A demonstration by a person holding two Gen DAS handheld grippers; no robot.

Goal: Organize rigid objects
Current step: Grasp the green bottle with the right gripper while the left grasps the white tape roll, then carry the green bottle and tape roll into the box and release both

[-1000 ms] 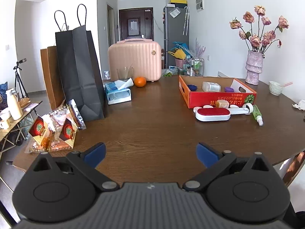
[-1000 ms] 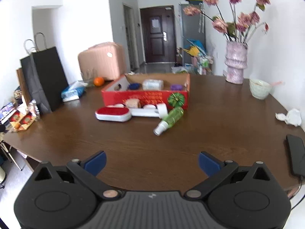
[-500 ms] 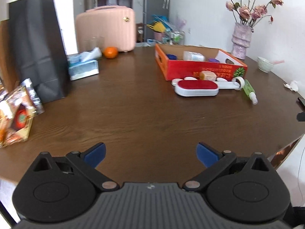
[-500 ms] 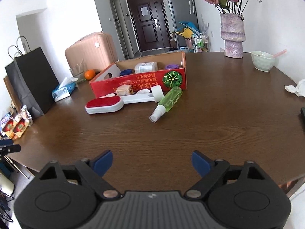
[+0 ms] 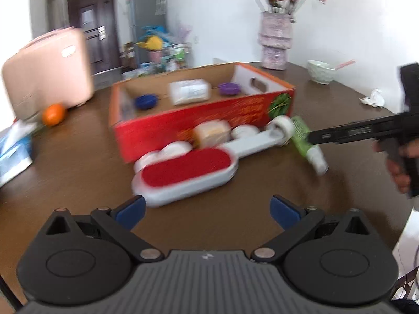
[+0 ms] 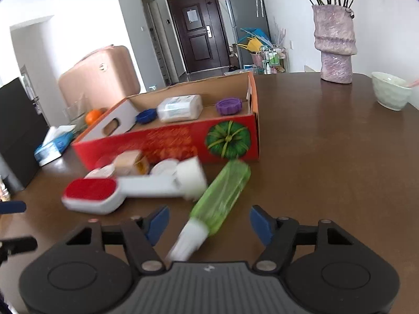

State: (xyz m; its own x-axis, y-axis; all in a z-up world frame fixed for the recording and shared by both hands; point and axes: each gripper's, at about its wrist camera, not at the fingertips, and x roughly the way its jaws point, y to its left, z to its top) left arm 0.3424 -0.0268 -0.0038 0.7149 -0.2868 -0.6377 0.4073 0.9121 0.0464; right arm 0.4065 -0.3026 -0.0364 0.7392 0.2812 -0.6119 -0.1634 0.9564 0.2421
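In the box sit three things, but more wait on the counter, both grippers open and empty.

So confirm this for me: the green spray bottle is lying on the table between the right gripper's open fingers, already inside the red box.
Not inside. The right wrist view shows the green spray bottle lying on the table in front of the red box, between the open right gripper fingers.
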